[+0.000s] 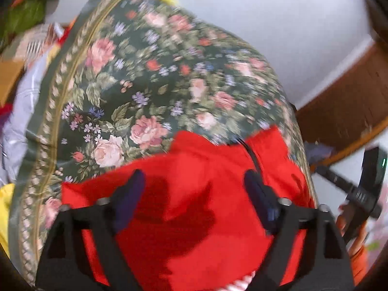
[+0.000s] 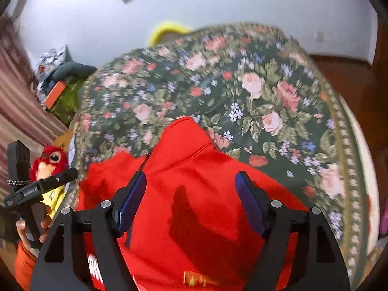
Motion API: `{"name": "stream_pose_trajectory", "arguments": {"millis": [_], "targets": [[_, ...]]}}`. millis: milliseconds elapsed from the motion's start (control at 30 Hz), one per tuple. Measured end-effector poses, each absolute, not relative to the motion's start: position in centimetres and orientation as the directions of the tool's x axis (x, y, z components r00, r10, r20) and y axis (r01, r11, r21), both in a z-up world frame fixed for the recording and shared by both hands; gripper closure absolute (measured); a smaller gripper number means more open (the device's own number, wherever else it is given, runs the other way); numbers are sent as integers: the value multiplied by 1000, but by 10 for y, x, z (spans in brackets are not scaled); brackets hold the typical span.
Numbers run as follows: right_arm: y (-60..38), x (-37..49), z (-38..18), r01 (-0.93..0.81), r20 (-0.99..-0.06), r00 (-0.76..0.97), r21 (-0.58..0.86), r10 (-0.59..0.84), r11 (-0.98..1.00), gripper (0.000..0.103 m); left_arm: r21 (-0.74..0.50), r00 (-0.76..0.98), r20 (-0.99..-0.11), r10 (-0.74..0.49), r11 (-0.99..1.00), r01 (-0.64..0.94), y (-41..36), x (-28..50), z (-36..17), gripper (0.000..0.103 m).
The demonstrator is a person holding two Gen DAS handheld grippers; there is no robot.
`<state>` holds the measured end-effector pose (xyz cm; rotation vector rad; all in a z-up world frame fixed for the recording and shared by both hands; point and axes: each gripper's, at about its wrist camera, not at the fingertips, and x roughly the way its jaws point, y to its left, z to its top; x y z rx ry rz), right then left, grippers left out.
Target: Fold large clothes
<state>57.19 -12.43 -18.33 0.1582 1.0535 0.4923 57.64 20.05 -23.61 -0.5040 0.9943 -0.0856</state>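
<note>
Hovering over red hoodie (image 2: 194, 194) w/ both claws, left claw (image 1: 194, 201) and right claw (image 2: 190, 200) spread wide, gripping nothing. Hoodie on floral tabletop (image 2: 278, 101), near edge, hood (image 2: 184, 133) pointing away. Looks early: no clear fold visible, body bunched, blurry. Folding prob. all left to do. Fabric thick, bright red, black drawstring (image 1: 252, 155), small yellow print (image 2: 194, 277) at near end.

Support surface: a round table covered by a dark green floral tapestry cloth (image 2: 266, 101) with a gold-patterned border. A bright red fabric garment (image 2: 194, 194) lay directly on it, spread beneath and ahead of the gripper.
</note>
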Motion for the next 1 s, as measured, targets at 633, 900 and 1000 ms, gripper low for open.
{"name": "stream_pose_trajectory", "arguments": {"millis": [633,900,1000], "targets": [[-78,605,-230,-374,-838,342,293,425,880,72,-561,485,-750,-450,821,-107,176,626,-297,70],[-101,552,-185,-457,-770,325,381,549,804,95,-413,557,-744,-370,909,53,147,580,-234,90],[-109,519,-161,-497,-747,347,367,567,787,95,-362,586,-730,-352,926,106,137,547,-207,90]]}}
